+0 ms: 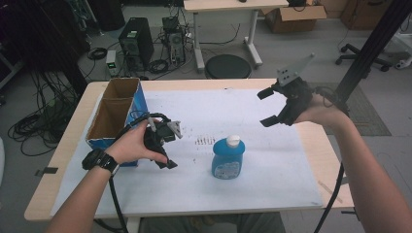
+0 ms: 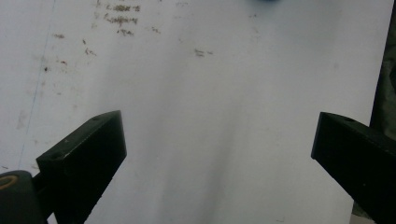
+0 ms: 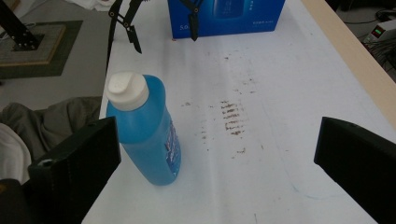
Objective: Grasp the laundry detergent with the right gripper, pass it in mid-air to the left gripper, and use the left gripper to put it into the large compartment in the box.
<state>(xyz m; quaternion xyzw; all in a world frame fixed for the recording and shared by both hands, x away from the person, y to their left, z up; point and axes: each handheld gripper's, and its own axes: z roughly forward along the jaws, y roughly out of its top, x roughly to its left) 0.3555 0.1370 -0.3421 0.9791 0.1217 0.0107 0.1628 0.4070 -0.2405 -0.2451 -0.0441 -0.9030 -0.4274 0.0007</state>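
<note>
- The left gripper (image 1: 167,145) sits low at the left of the high view, jaws wide apart, holding nothing.
- The blue bottle (image 1: 228,158) stands upright in the middle of the white mat (image 1: 272,179).
- The right gripper (image 1: 272,107), upper right, is spread wide too.
- The bottle looks full, so probably heavy and slippery; grab its flat body below the white cap (image 3: 125,88).
- The blue box (image 1: 119,109) sits at the left; its inside is too dark to see.

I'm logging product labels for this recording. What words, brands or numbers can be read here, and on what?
"5.0": white print on the side of the blue box, in the right gripper view; the white line beside it is too blurred to read.
Label on the blue bottle: print too small and blurred to read.
Brown marks on the white table cover: smudges, not readable text.
</note>
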